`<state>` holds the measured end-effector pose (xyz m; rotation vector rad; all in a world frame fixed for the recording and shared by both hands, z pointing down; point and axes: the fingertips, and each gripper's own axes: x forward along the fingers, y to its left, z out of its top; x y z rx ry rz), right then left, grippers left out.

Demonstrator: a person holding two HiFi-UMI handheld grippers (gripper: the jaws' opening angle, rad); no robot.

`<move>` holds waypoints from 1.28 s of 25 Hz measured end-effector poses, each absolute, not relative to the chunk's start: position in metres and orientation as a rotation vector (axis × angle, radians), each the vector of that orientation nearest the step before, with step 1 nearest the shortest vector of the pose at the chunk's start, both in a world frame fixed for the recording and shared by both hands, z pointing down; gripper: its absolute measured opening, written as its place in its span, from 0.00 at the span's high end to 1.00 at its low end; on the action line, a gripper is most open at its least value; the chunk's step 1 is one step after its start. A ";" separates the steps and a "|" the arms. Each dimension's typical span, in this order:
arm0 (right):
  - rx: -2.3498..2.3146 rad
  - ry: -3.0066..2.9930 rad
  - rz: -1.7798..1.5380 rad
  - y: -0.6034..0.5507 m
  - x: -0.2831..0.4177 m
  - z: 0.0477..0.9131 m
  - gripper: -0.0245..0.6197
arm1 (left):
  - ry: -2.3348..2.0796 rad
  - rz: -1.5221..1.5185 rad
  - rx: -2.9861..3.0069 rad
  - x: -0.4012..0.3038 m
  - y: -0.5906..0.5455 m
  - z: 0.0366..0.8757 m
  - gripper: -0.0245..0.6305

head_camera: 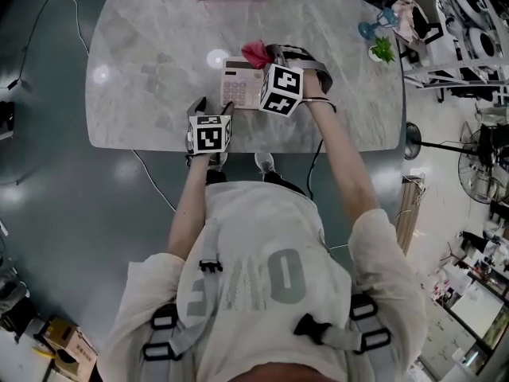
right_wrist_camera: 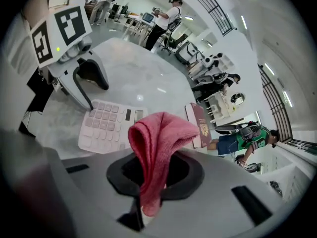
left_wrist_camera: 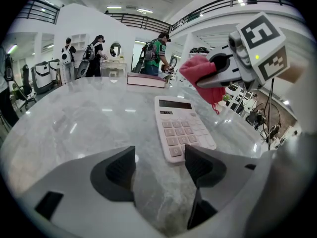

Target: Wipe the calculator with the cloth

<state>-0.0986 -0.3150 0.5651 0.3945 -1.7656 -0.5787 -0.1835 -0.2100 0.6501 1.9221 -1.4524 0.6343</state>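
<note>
Right tongs (right_wrist_camera: 154, 171) clamp cloth (right_wrist_camera: 159, 133) — calculator (right_wrist_camera: 106, 125) below, book (right_wrist_camera: 199, 124) beyond.

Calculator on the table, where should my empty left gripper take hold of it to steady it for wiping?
Probably its near, bottom-row end, pinched across the two long sides. The calculator lies flat, keys up, with that short edge facing the open left gripper, so come in low from your side. That leaves the display end free for the cloth.
</note>
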 end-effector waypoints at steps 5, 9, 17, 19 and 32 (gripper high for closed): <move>0.356 -1.711 -0.573 -0.314 -0.099 0.591 0.87 | -1.452 0.634 1.925 -0.181 -0.209 0.652 0.50; 0.331 -1.682 -0.564 -0.313 -0.098 0.605 0.87 | -1.453 0.635 1.922 -0.181 -0.209 0.652 0.50; 0.328 -1.647 -0.544 -0.309 -0.098 0.618 0.87 | -1.454 0.628 1.929 -0.182 -0.208 0.653 0.50; 0.330 -1.642 -0.544 -0.309 -0.099 0.619 0.87 | -1.453 0.629 1.929 -0.183 -0.209 0.652 0.50; 0.237 -1.625 -0.552 -0.278 -0.100 0.637 0.87 | -1.458 0.629 1.932 -0.183 -0.211 0.652 0.50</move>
